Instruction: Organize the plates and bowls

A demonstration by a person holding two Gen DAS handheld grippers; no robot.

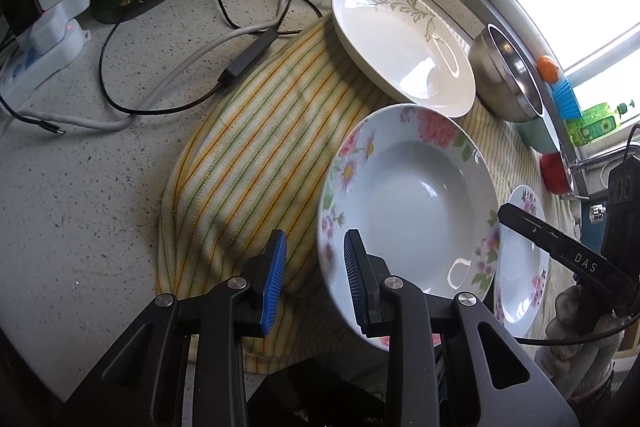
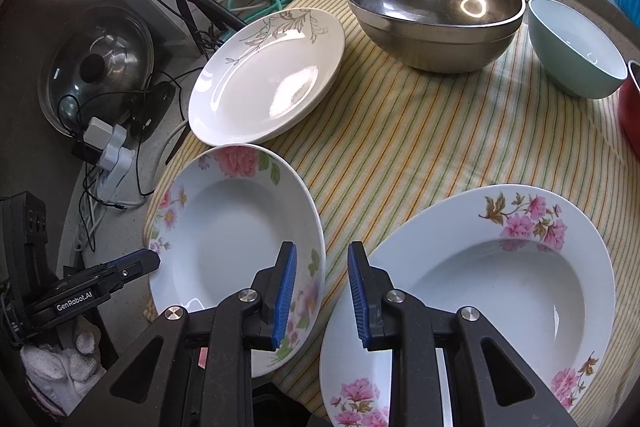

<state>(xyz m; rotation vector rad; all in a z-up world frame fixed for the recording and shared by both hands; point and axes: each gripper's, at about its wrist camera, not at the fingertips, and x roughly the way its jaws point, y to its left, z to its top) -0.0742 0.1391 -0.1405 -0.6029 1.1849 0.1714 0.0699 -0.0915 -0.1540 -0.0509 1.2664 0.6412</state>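
Currently, both pairs of tongs stand apart with nothing between their blue pads. The left gripper [image 1: 314, 281] hovers at the near-left rim of a deep floral plate [image 1: 408, 203]; one pad sits over the rim, the other over the striped yellow cloth [image 1: 248, 147] beside it. The right gripper [image 2: 322, 291] hangs over the strip of cloth between that same plate [image 2: 236, 231] and a second pink-flowered deep plate [image 2: 480, 291], which lies just right of it, partly under the right pad.

Farther back on the cloth sit a white plate with a grey leaf pattern [image 2: 268, 79], touching or nearly touching the first floral plate, then a steel mixing bowl [image 2: 434, 13], a pale green bowl [image 2: 576, 47], and the edge of a red bowl [image 2: 630, 111].

Likely risks: glazed rims are slick, so a shallow pinch on a plate edge could slip and drop it. The first floral plate lies near the front edge of the cloth, so a nudge might push it off. Lifting it carelessly could clip the white plate. Cables [image 1: 132, 39] lie well left of the cloth.
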